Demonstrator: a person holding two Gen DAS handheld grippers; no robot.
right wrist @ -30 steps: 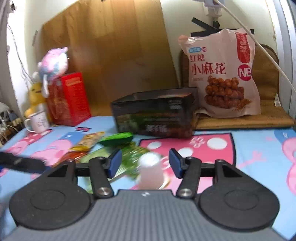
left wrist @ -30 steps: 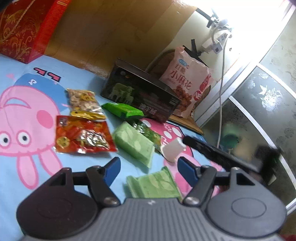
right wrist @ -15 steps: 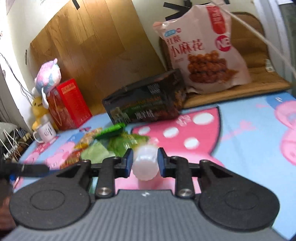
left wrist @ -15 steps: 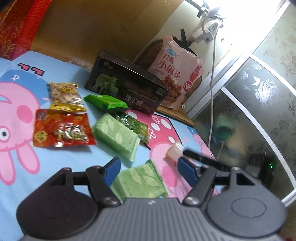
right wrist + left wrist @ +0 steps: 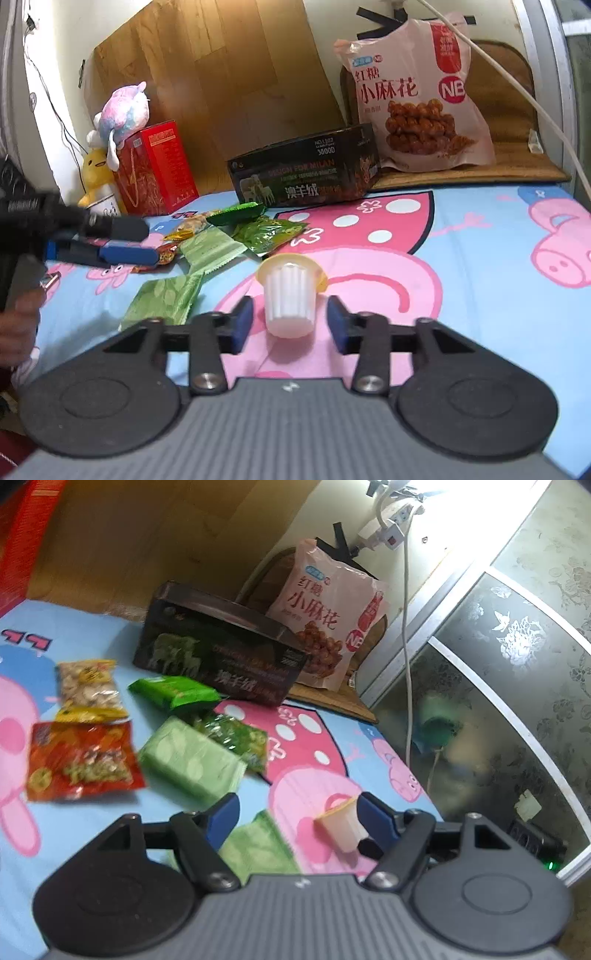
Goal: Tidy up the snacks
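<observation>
The jelly cup (image 5: 290,295) lies on its side on the pink part of the cartoon sheet (image 5: 480,229), base toward my right gripper (image 5: 290,323), yellow-rimmed mouth facing away. It sits between my right gripper's blue pads (image 5: 242,323) with a gap on each side; the jaws have just been opening, and neither pad presses on the cup. In the left wrist view the same cup (image 5: 341,827) appears just beside the right-hand blue pad of my left gripper (image 5: 295,814), whose jaws stand wide apart and have just been opening further, with nothing gripped. Beyond its left-hand pad lies a pale green packet (image 5: 188,758), and another green packet (image 5: 255,845) shows between the jaws, lower down. Farther out lie a clear green pouch (image 5: 236,736), a bright green packet (image 5: 173,692), a red packet (image 5: 79,760) and a yellow nut packet (image 5: 88,690). Behind them stands a dark box (image 5: 306,173), and beside it a pink bag (image 5: 417,99) leans at the wall. A red box (image 5: 155,170) and plush toys (image 5: 118,114) stand at far left. A hand (image 5: 16,328) holds my left gripper at the left edge of the right wrist view.
</observation>
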